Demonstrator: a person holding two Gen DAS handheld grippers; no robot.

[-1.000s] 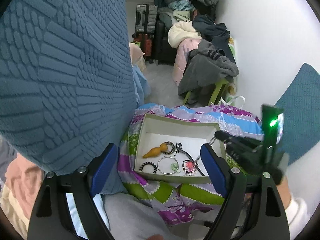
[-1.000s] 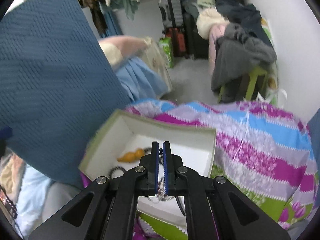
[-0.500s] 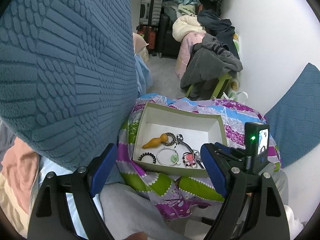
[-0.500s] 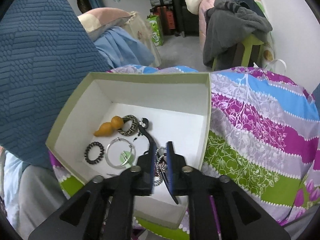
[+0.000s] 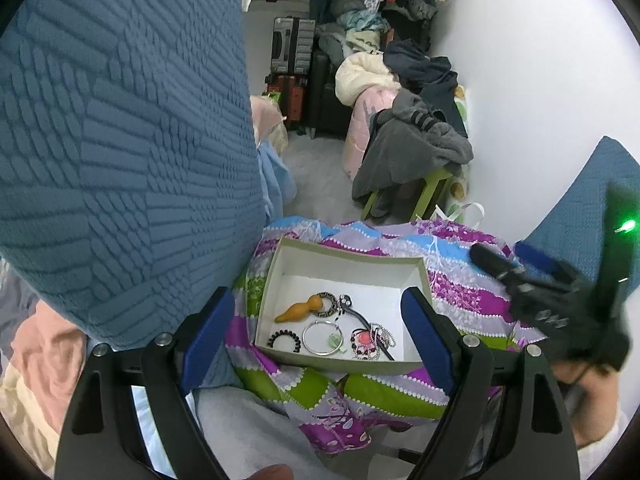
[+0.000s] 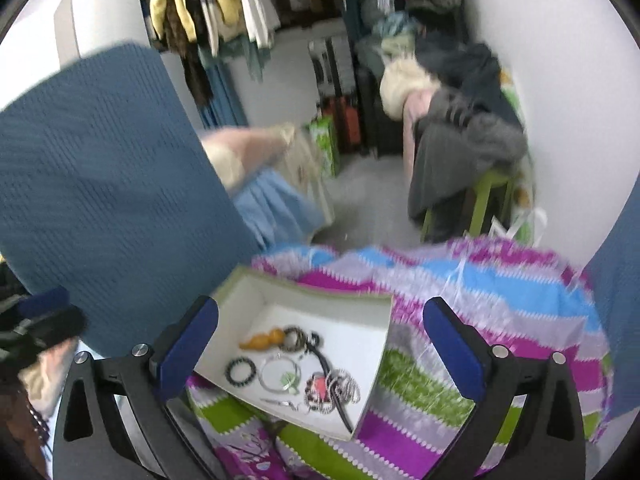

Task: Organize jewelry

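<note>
A white box with a green rim (image 5: 348, 254) (image 6: 316, 302) lies on a striped quilt. It holds an orange gourd pendant (image 5: 298, 310) (image 6: 262, 340), a patterned ring (image 5: 329, 303), a black bead bracelet (image 5: 285, 339) (image 6: 240, 371), a silver hoop (image 5: 320, 338) (image 6: 278, 372), a red pendant (image 5: 364, 344) (image 6: 318, 390) and a silver bead chain (image 5: 384, 334) (image 6: 346, 386). My left gripper (image 5: 316, 294) hangs open above the box's near side, nothing between its fingers. My right gripper (image 6: 322, 304) (image 5: 510, 258) is above and right of the box, jaws opening wide and holding nothing.
A big blue textured cushion (image 5: 120, 140) (image 6: 100, 184) crowds the left side next to the box. The quilt (image 5: 460, 280) spreads to the right, with another blue cushion (image 5: 592, 208) by the white wall. Clothes on a green stool (image 5: 412, 152) and suitcases stand beyond.
My right gripper was shut on the silver chain, came down over the box, opened and let the chain drop in, then rose away. The left gripper hardly moved.
</note>
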